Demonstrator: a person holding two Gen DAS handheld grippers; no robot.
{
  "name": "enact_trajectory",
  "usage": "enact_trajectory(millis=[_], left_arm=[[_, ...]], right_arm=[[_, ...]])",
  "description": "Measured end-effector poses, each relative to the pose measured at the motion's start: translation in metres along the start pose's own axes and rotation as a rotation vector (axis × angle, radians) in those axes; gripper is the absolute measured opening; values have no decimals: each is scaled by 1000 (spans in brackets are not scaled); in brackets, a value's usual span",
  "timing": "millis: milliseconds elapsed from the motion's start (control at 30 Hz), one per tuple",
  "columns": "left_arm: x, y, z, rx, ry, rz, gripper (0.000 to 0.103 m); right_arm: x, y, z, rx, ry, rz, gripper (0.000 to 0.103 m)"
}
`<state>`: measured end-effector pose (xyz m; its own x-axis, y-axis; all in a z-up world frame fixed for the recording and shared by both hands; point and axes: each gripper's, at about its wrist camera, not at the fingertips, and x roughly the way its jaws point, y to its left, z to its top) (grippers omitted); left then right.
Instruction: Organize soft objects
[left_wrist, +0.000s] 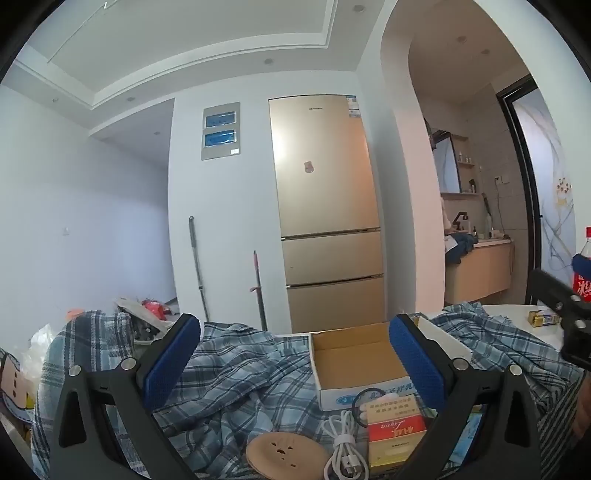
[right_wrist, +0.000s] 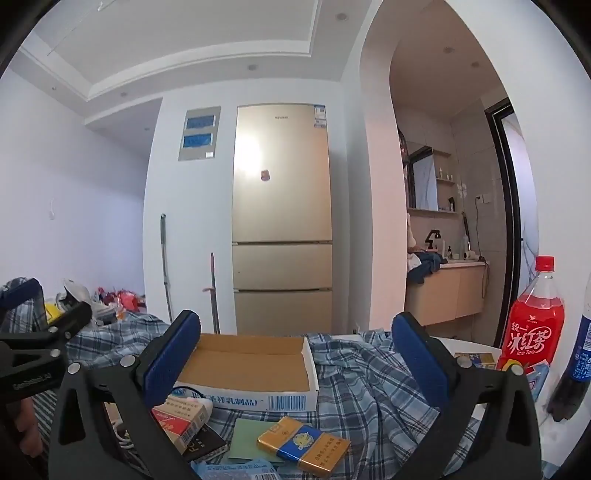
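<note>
A blue-grey plaid cloth (left_wrist: 236, 376) lies crumpled over the table and spreads left and right around an open cardboard box (left_wrist: 354, 354). My left gripper (left_wrist: 295, 350) hovers level above the cloth, open wide, its blue pads (left_wrist: 173, 362) gripping nothing. In the right wrist view the same plaid cloth (right_wrist: 369, 384) lies under and beyond my right gripper (right_wrist: 297, 354), which is also open wide and holds nothing. The box (right_wrist: 251, 365) sits just ahead between its fingers. Each gripper shows at the edge of the other's view: the right gripper (left_wrist: 565, 317), the left gripper (right_wrist: 37, 350).
Small items lie on the cloth near me: a white cable (left_wrist: 343, 439), a round tan disc (left_wrist: 284, 450), a red-and-white pack (right_wrist: 184, 417), an orange-and-blue pack (right_wrist: 306, 446), a green card (right_wrist: 251, 439). A red ice tea bottle (right_wrist: 532, 325) and a dark bottle (right_wrist: 576, 362) stand at the right. A gold fridge (right_wrist: 280, 221) stands behind.
</note>
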<state>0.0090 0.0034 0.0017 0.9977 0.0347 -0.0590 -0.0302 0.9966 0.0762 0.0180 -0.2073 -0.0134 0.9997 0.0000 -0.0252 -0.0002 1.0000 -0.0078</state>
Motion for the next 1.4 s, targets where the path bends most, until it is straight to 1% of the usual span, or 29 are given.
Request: enact_trajectory(millis=[133,433,600,700,867,1033,1133,1233,1400], left_arm=[[0,0,0,-1,1,-5,103],[-7,-7,-3,29,-42,-15,103],[-8,-7,-2,27,-43,-12,103],[-8,-7,-2,27,-44,-12,103],[-8,-7,-2,25,-44,-13,103],[-10,-7,0,29,-51,-12,103],[-14,-7,0,31,-64,-12,103],[-15,-8,0,37,-70,-12,103],[-16,-9,1,33,-77,-11,103]], right_arm=[[-6,3,0,-13,-32,7,103],[-15,7,-1,-43,-73,21,103],[-8,4,-1,-29,-38,2,103],[-11,3,-1,-19,-42,-5,103],[-16,7,1,-24,-63,6,103],[-8,6,1,-21,-28,-8,103],[-9,5,2,-21,-33,-14,103],[-13,6,2,-26,-49,1,103],[-10,5,2,-20,-32,4,103]])
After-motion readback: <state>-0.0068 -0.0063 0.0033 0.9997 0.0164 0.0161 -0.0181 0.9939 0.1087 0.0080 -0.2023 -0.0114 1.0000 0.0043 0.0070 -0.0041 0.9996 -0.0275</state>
